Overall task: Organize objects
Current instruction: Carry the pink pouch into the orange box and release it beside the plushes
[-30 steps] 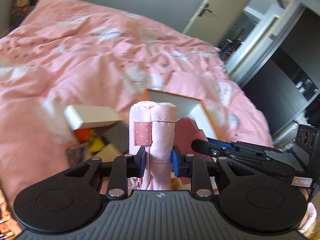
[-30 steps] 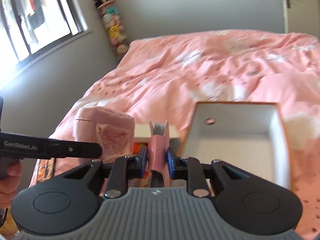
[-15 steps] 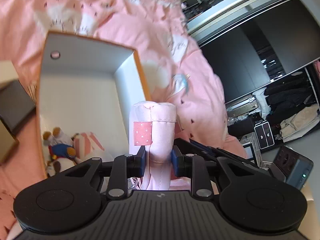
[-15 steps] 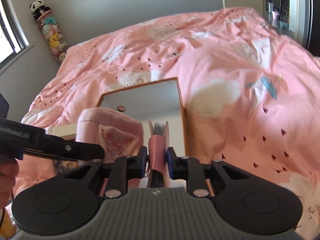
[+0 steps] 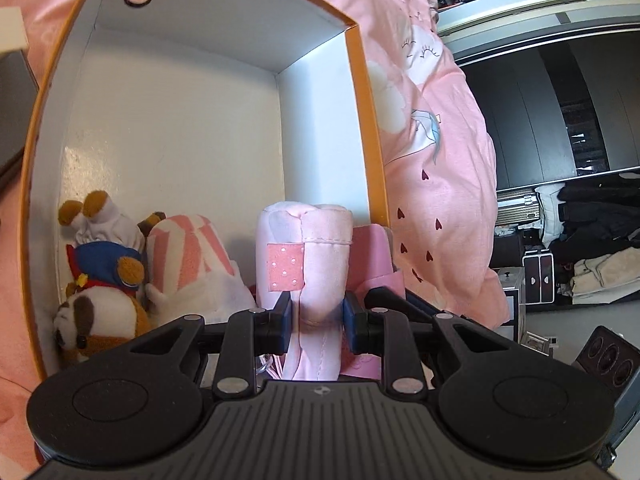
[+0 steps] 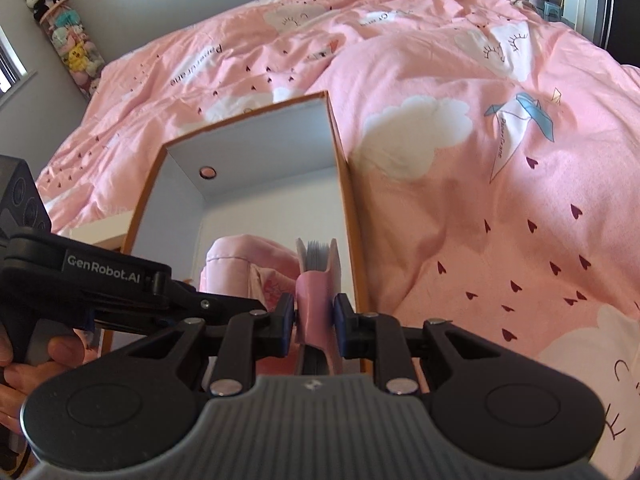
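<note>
A: What was the room like?

B: A bedroom. A bed under a pink quilt (image 6: 460, 80) printed with clouds and small hearts, a grey wall behind it, and a hanging column of soft toys (image 6: 66, 40) in the far corner. Dark wardrobe doors (image 5: 560, 112) stood off to one side in the left camera.

A: And the box?

B: An open box (image 5: 362, 120) with an orange rim and white walls sat on the quilt. In its near left corner lay a plush dog (image 5: 100, 300) in a blue cap, touching a pink-and-white striped cloth (image 5: 192, 256).

A: What about the tongs?

B: The left gripper (image 5: 316, 316) was pinching a rolled pale pink cloth (image 5: 312, 264) with a small dotted patch on it, held upright at the near end of the box, just beside the striped cloth. The right gripper (image 6: 314, 322) was clamped on a small pink book (image 6: 318, 276), its grey page edges pointing up, close against the box's right wall.

A: Were the two close together?

B: Very. In the right camera the left gripper's arm crossed in from the left, with a hand (image 6: 24, 364) on its handle, and the pink roll stood just left of the book.
</note>
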A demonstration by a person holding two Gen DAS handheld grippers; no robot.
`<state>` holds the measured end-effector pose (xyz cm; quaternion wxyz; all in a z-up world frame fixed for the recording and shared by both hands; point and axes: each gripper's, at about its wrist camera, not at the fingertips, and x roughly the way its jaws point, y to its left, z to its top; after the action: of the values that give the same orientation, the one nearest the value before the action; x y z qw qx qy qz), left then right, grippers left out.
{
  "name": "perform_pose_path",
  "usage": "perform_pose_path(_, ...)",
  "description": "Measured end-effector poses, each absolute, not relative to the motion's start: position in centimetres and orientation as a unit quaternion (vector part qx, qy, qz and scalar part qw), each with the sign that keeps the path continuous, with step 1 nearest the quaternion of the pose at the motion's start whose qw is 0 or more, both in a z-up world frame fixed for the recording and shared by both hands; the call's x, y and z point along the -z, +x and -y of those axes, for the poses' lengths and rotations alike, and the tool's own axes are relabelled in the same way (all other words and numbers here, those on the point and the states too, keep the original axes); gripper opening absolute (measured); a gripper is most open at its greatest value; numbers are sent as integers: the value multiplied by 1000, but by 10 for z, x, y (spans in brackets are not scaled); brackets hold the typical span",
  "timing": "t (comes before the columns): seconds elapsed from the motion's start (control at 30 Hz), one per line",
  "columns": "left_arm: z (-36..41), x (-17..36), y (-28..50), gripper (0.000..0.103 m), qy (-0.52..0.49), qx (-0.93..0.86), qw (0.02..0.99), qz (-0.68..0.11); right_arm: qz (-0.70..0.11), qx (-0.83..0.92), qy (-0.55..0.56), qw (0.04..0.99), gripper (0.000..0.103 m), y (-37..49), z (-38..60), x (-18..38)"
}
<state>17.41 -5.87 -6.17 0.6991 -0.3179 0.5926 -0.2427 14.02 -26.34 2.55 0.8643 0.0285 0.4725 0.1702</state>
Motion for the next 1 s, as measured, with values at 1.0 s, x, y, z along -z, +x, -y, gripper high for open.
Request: perform_pose_path(1.0,92,91,184,41,-276,226,694,-626,-484,-167,-49,858,19,138,253,-12)
